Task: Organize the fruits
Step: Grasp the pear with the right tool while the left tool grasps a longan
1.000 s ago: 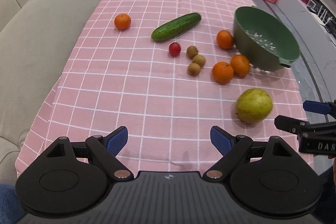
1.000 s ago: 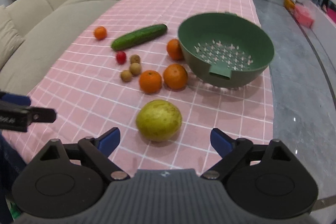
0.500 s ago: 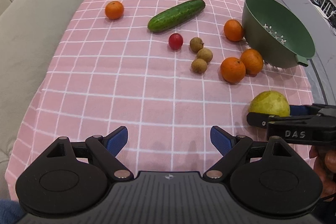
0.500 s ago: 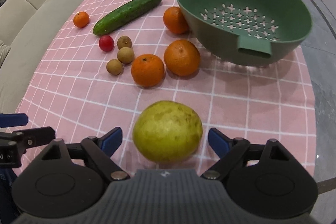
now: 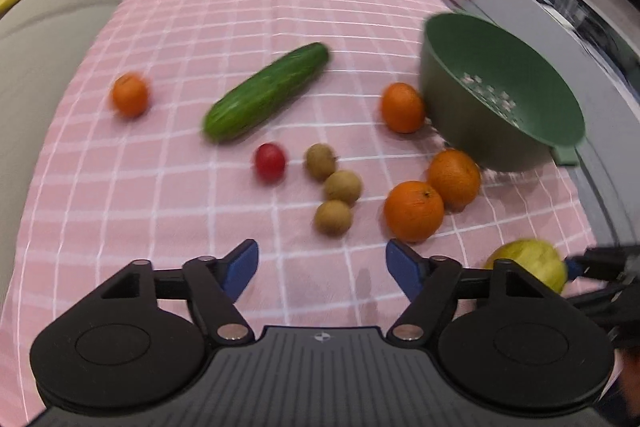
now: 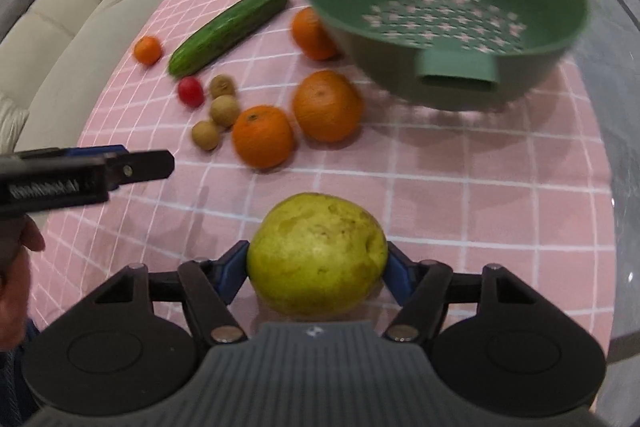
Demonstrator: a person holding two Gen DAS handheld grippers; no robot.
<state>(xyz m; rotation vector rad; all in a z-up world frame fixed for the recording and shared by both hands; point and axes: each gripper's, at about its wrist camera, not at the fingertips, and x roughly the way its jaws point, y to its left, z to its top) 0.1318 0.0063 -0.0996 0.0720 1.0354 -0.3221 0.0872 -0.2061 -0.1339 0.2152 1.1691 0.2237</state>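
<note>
Right tongs now closed around bumpy pear, seemingly touching.

Pear: I see it yellow-green, blotchy, between my right gripper's blue pads, both touching.
Oranges: two touching, and; a third against the colander wall; a small one apart, left of the cucumber.
Colander: green, perforated, tilted towards me.
Cherry tomato: red, beside three brown longans.
</note>
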